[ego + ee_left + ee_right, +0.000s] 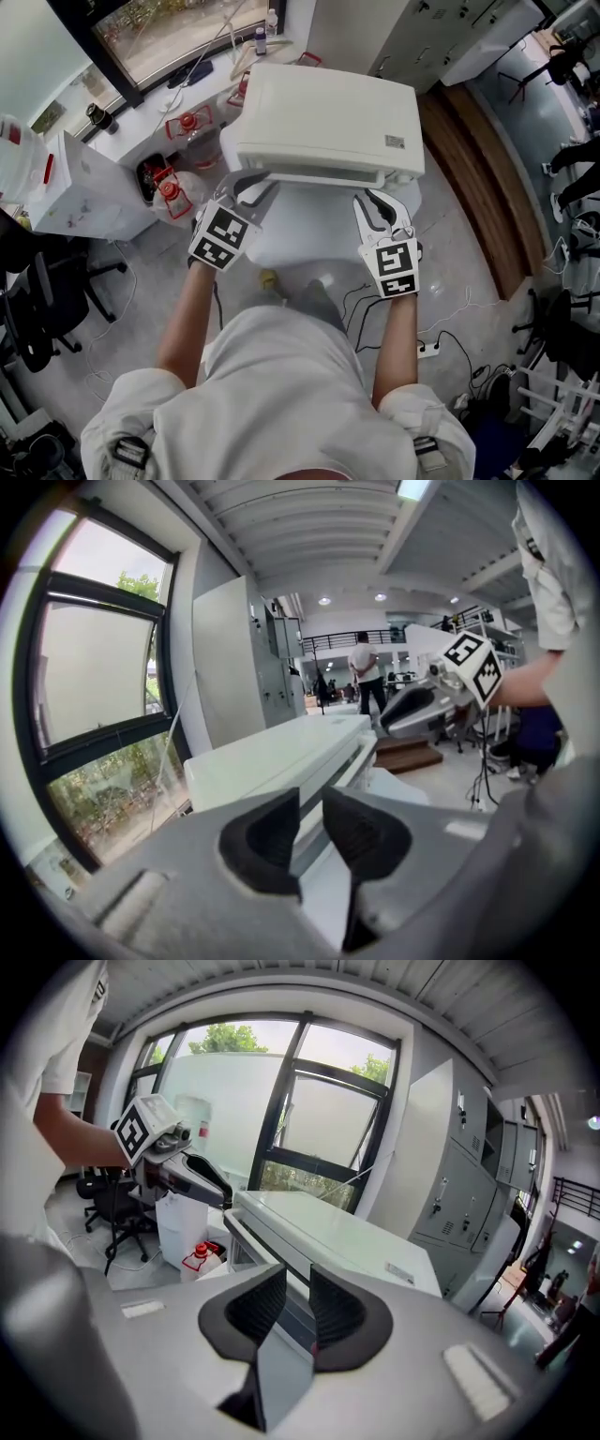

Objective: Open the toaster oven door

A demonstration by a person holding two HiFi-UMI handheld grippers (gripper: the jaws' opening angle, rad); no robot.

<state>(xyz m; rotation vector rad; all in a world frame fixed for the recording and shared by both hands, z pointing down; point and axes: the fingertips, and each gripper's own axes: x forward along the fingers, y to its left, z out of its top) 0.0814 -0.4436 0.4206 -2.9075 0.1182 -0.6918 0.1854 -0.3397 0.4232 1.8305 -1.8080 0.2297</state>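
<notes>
White round table [309, 239] carries the toaster oven [323, 117], door shut. The left gripper [242, 186] and right gripper [382, 204], jaws slightly apart and empty, sit at its front edge. A lopsided pull could drag the oven off.

A rounded white table [309, 246] on the grey floor [459, 262] carries only the white toaster oven [323, 117].

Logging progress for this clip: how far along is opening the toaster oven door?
Done: nothing yet. The toaster oven looks closed, its door handle up under the top edge. In hand: the left gripper and right gripper, jaws apart and empty, hover near the handle's two ends. Left: grip the handle and swing the door down.
</notes>
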